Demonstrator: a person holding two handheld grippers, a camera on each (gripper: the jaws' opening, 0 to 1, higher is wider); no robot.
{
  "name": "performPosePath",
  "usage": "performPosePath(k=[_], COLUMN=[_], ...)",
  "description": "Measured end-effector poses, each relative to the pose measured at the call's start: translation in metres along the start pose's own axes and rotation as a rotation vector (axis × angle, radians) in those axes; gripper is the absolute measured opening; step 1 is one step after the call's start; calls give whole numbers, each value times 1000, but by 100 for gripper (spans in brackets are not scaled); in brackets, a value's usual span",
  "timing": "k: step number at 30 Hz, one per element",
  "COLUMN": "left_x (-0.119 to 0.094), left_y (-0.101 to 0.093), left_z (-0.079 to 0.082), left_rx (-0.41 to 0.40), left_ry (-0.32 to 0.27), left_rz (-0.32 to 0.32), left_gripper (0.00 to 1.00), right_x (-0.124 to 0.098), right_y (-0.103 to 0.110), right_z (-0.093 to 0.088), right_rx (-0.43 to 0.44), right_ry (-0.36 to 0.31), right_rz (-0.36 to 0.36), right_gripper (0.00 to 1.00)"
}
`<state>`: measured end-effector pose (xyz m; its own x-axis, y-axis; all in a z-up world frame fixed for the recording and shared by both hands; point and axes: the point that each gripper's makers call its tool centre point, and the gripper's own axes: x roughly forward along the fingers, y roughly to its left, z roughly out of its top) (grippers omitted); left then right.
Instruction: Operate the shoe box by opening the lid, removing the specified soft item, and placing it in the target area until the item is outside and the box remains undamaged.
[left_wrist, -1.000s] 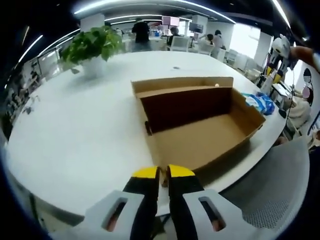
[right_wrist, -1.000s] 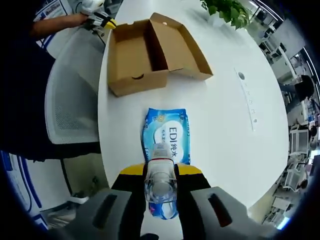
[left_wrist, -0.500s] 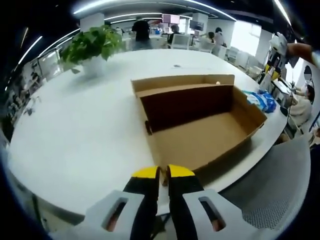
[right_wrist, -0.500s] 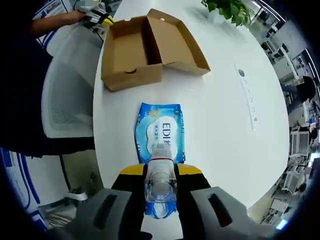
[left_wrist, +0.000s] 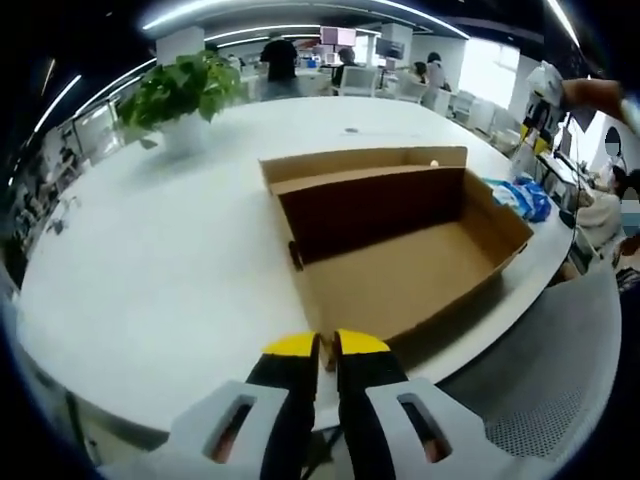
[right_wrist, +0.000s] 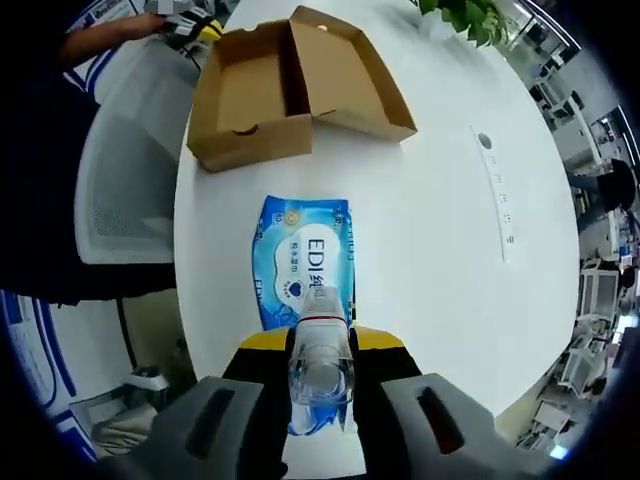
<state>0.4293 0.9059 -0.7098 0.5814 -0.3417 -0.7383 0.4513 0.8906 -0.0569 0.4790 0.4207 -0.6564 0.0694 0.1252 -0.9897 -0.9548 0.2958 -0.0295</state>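
An open brown cardboard shoe box (left_wrist: 400, 270) lies on the white table (left_wrist: 150, 280), its inside bare and its lid (left_wrist: 360, 165) folded back flat. My left gripper (left_wrist: 320, 348) is shut with nothing between its yellow tips, just short of the box's near wall. A blue wet-wipes pack (right_wrist: 300, 265) lies flat on the table beyond the box (right_wrist: 290, 85), and is also visible as the blue pack (left_wrist: 522, 196) past the box's right end. My right gripper (right_wrist: 320, 345) hovers over the pack, shut on a clear plastic bottle (right_wrist: 320, 365). The left gripper (right_wrist: 195, 25) shows by the box's far end.
A potted green plant (left_wrist: 185, 90) stands at the back of the table. A grey mesh chair (right_wrist: 125, 180) is beside the table edge near the box. A strip of sockets (right_wrist: 497, 190) sits in the tabletop. People and desks fill the office behind.
The right gripper's view has shifted a little over the pack. The pack and box lie where they were. My left gripper has not moved.
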Motion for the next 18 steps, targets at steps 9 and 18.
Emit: performPosePath(k=[9,18], left_x=[0,1], left_y=[0,0], left_z=[0,1], left_rx=[3,9], left_ry=[11,18], left_rz=[-6,-10], left_gripper=[3,3], right_x=[7,17], right_y=[-13,-26], right_z=[-2,-7], right_rx=[-13,-25], right_ry=[19,45], right_rz=[-2,3], right_gripper=[19,19])
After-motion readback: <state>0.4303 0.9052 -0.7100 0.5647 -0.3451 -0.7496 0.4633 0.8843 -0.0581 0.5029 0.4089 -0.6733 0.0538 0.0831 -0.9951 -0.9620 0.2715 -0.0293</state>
